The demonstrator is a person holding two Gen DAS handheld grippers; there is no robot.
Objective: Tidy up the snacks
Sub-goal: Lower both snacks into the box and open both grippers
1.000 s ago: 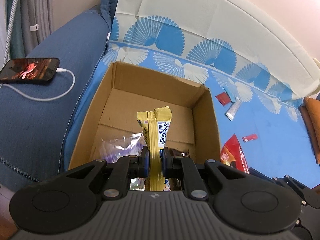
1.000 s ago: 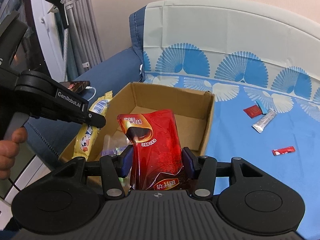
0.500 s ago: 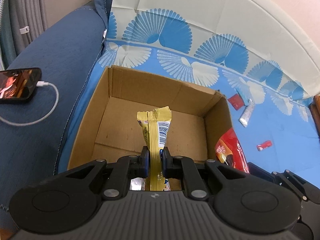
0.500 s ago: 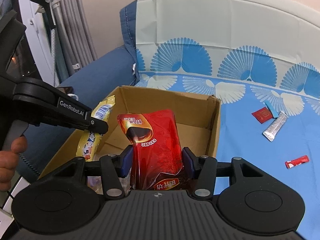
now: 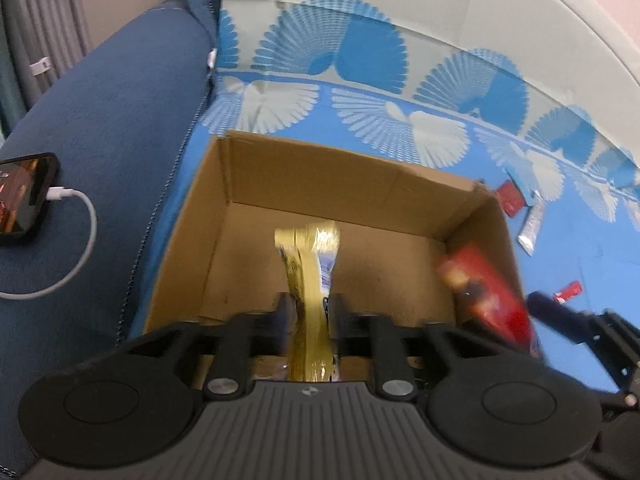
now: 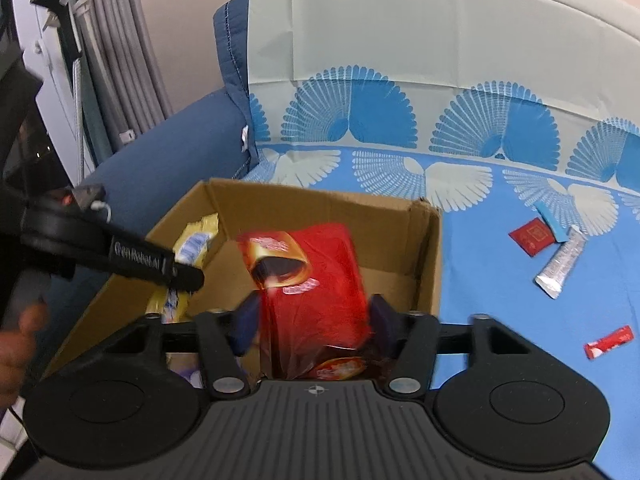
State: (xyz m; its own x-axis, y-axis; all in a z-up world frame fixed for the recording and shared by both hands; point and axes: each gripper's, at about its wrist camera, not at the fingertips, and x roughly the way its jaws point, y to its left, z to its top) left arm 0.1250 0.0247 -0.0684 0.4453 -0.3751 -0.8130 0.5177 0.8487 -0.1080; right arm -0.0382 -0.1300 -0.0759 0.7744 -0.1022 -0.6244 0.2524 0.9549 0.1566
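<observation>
Cardboard box (image 5: 348, 184) on blue fan-print cover, top open, floor mostly bare toward the far wall. Left gripper (image 5: 308, 312) over the box; jaws have just been opening, now parted, with the yellow snack pack (image 5: 310, 280) loose between them. Right gripper (image 6: 312, 312) at the box's right wall; jaws just widened, clear of the red pouch (image 6: 312, 276) between them. Pouch lettering blurred. "GenRobot.AI" faint on the left gripper's finger.
</observation>
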